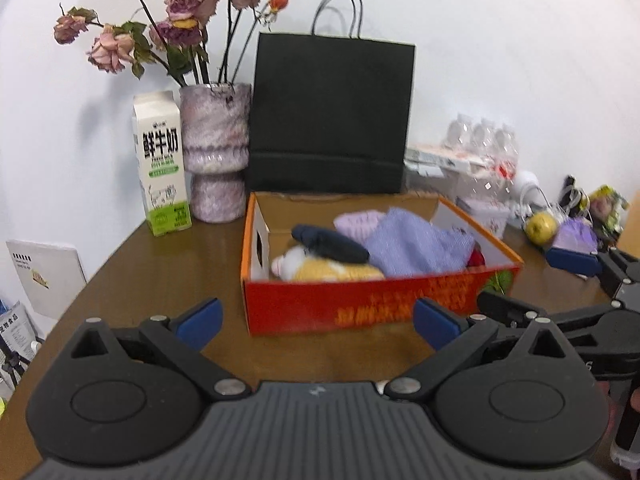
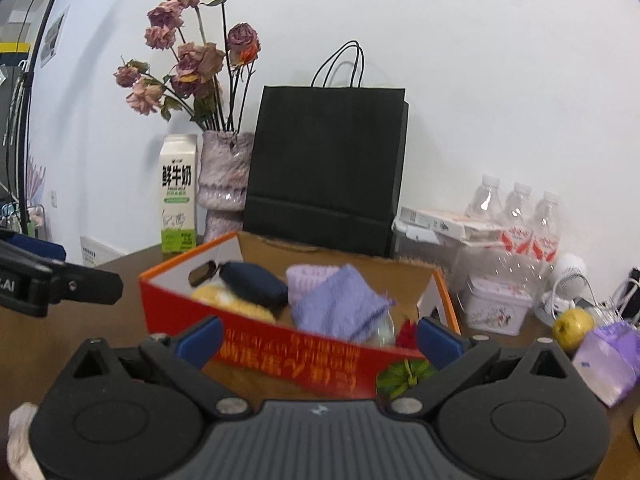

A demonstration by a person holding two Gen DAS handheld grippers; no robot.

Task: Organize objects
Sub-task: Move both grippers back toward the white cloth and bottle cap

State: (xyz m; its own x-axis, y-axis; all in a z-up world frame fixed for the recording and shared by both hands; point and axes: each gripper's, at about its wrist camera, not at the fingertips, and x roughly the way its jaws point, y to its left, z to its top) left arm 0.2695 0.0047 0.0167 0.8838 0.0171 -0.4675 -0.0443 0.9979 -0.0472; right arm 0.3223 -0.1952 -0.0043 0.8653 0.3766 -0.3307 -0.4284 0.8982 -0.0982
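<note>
Red box (image 1: 360, 304) sits mid-table (image 1: 160, 280), holding purple cloth (image 1: 416, 246), navy pouch (image 1: 328, 244) and yellow plush (image 1: 320, 270). Left gripper (image 1: 318, 320) and right gripper (image 2: 318, 338) both spread wide, empty, near side of box. Black bag (image 1: 332, 116) stands behind at far wall.

We see an open red cardboard box (image 1: 360, 304) with orange rims sitting on the brown table (image 1: 168, 272). Inside it lie a folded lavender cloth (image 1: 416, 246), a paler purple knit piece (image 1: 358, 222) behind it, a dark navy pouch (image 1: 330, 244) resting on a yellow-and-white plush toy (image 1: 320, 270), and something red (image 1: 477, 258) at the right corner.
</note>
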